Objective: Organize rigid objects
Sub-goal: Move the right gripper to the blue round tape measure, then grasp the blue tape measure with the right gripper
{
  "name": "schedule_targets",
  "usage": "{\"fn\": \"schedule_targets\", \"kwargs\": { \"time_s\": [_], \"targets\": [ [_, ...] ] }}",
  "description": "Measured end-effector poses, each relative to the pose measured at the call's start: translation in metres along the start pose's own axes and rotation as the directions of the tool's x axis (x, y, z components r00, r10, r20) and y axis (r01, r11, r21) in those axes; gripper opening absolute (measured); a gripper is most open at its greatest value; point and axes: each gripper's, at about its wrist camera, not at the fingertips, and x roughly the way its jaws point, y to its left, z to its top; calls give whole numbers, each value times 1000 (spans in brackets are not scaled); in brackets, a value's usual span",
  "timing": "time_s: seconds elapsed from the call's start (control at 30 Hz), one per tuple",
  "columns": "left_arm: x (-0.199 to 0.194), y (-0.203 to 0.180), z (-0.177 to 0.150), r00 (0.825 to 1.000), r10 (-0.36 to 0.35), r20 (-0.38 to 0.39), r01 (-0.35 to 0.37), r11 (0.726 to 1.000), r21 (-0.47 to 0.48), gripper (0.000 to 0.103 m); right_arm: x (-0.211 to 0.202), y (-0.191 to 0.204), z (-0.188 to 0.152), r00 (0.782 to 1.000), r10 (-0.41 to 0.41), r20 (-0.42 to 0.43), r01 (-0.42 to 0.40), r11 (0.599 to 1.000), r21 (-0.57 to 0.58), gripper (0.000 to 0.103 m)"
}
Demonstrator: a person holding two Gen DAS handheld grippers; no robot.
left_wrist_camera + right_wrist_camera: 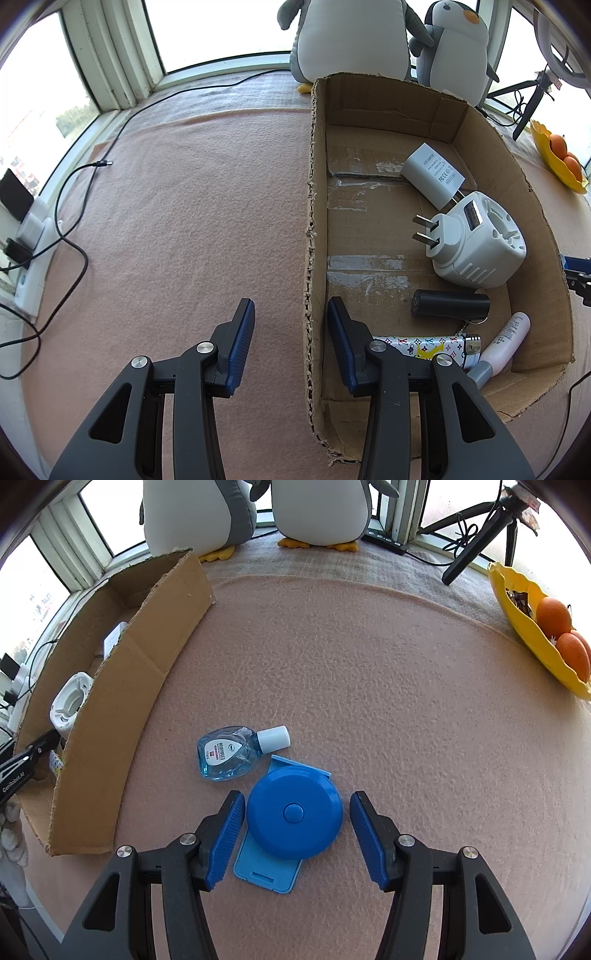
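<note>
- Your left tool covers part of the patterned lighter.
- The blue disc hides the middle of the light-blue stand.
- The cardboard box wall conceals most contents from your right wrist view.

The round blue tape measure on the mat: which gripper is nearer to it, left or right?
Right. The right gripper straddles the tape measure; the left gripper straddles the cardboard box wall instead.
</note>
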Motion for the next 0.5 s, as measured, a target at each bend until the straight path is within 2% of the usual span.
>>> {"fn": "schedule_targets", "kwargs": {
  "time_s": [0.07, 0.17, 0.5],
  "targets": [
    [0, 0, 0, 1000, -1, 0, 1, 1000, -1, 40, 0, -2, 0, 1000, 6, -5, -6, 1000, 6, 54],
    [0, 0, 0, 1000, 0, 0, 0, 1000, 0, 40, 0, -4, 0, 1000, 26, -15, -26, 1000, 17, 46],
    [0, 0, 0, 1000, 0, 0, 0, 1000, 0, 40, -3, -10, -5, 999, 43, -10, -42, 998, 38, 46]
  ]
}}
